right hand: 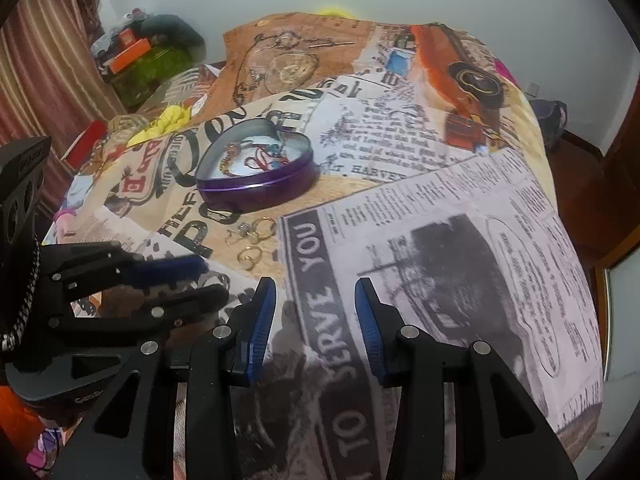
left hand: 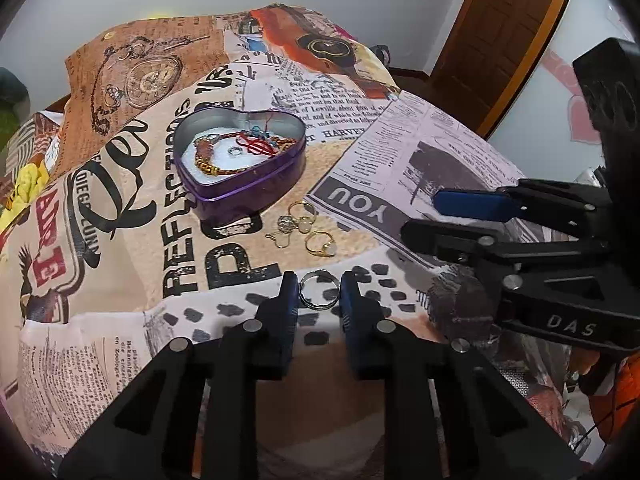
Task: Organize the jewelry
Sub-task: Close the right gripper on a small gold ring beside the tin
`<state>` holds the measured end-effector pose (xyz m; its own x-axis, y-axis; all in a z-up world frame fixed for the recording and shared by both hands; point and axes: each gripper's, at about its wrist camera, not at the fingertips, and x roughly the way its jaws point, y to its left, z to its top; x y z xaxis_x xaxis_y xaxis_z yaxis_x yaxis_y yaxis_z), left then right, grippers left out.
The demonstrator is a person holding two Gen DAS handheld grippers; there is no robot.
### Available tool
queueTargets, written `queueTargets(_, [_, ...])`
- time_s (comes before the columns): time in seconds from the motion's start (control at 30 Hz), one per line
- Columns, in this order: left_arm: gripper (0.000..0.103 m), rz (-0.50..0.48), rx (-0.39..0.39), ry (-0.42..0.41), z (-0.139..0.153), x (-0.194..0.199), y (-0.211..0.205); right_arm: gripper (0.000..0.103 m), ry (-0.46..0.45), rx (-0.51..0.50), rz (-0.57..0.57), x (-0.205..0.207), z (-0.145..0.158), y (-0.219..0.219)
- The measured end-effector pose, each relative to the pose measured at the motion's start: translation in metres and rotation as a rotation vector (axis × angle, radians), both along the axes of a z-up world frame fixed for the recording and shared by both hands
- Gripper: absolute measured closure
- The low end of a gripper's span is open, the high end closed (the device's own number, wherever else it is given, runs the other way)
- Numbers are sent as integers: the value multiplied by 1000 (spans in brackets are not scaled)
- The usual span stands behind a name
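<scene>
A purple heart-shaped tin [left hand: 240,184] [right hand: 256,190] stands open on the printed bedspread. It holds a beaded bracelet [left hand: 204,156], red and blue cords and a small silver ring [left hand: 233,151]. Several gold and silver rings [left hand: 302,226] [right hand: 250,240] lie on the cloth just in front of the tin. My left gripper [left hand: 319,289] is shut on a silver ring [left hand: 319,290], held between its blue pads near the cloth. My right gripper [right hand: 316,312] is open and empty over the newspaper print, to the right of the left one.
The bedspread [right hand: 440,200] covers a bed that falls away at the right edge. A yellow cloth [right hand: 168,120] lies at the far left. Boxes and clutter [right hand: 136,52] sit by the curtain. A wooden door [left hand: 500,40] stands behind to the right.
</scene>
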<state>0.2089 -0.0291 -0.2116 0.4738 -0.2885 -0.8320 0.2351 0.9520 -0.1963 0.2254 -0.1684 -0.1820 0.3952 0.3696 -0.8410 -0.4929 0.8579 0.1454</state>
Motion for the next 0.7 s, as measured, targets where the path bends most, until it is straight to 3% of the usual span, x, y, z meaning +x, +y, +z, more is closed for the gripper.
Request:
queueTargets(0.3, [83, 81, 4, -40, 4, 0, 33, 66, 57, 6, 80, 12, -14, 29])
queueTargets(0.6, [83, 108, -17, -36, -1, 2, 46, 67, 35, -51, 148, 14, -23, 54])
queueTargets(0.67, [83, 108, -16, -36, -1, 2, 46, 86, 38, -41, 162, 13, -24, 54])
queueTargets(0.7, [83, 109, -15, -36, -1, 2, 46, 87, 40, -41, 164, 12, -24, 56])
